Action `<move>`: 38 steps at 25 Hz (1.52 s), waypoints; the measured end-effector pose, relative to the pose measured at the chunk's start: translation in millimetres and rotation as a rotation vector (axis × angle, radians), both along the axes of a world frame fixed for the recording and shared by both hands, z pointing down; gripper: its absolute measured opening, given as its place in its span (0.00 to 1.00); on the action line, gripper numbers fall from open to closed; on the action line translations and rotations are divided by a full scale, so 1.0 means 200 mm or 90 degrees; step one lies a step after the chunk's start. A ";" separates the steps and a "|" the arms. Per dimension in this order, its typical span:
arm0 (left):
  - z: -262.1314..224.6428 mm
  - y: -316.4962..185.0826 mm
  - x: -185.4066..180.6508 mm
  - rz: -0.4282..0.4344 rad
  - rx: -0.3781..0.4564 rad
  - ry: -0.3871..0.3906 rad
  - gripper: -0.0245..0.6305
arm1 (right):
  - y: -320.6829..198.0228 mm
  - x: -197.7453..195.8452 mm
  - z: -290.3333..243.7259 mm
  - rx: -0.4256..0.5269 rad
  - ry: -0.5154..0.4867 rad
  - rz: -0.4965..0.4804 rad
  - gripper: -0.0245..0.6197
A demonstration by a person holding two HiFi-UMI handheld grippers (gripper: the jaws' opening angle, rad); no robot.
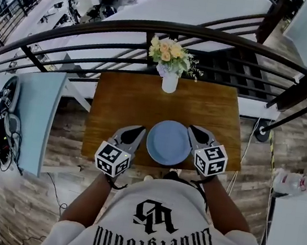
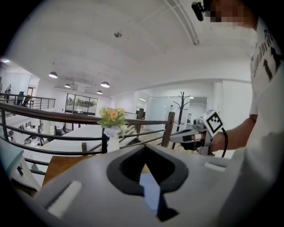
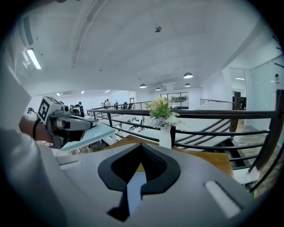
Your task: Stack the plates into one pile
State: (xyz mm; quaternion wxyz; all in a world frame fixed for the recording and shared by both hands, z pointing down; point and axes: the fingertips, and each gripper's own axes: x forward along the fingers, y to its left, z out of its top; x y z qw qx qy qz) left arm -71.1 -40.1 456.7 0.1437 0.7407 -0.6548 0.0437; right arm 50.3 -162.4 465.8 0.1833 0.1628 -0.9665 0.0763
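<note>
White shirt, then left tongs and right tongs (both closed, empty), blue plate between them.

The person wears a white short-sleeved T-shirt printed in black with an emblem and a line of gothic lettering, and a small black camera sits at the head. The left gripper and the right gripper look alike: each has a smooth light-grey shell tapering to black-lined jaws, with a cube of black-and-white square markers at the rear. A thin black cable loops by the right wrist.
</note>
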 end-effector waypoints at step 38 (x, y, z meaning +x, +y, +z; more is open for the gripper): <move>-0.21 0.23 1.50 -0.086 0.072 -0.031 0.11 | 0.24 1.53 -0.20 0.045 -0.046 -0.165 0.04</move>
